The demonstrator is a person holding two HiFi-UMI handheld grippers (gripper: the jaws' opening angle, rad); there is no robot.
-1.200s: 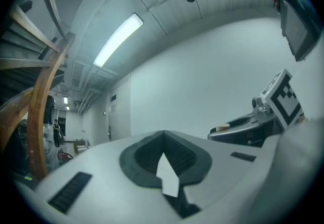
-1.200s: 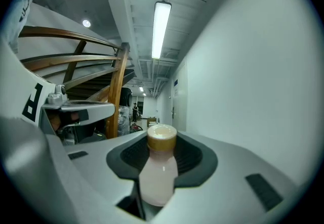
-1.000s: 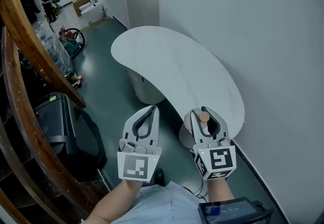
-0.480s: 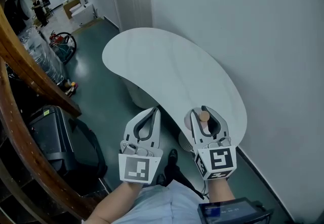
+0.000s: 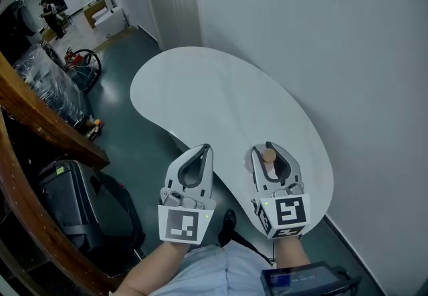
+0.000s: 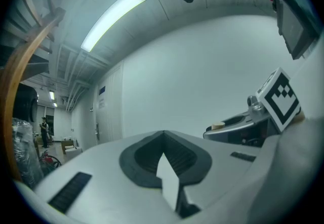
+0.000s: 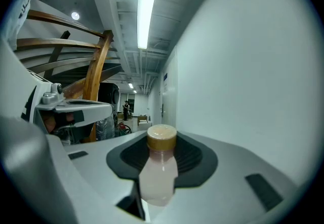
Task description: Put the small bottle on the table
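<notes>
Head view looks steeply down on left gripper, right gripper and white kidney-shaped tabletop; each gripper view looks level along its jaws, close, catching the other gripper beside it

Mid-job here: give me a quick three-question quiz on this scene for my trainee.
1. True or false: the small bottle already stands on the white table.
2. The left gripper holds: A) a bottle; B) nothing; C) a cloth.
3. Fill in: the small bottle is gripped by the ___ gripper.
Key: 1 false, a gripper holds it. 2 B, it is shut and empty. 3 right; the right gripper is closed on the bottle's body, tan cap up.
</notes>
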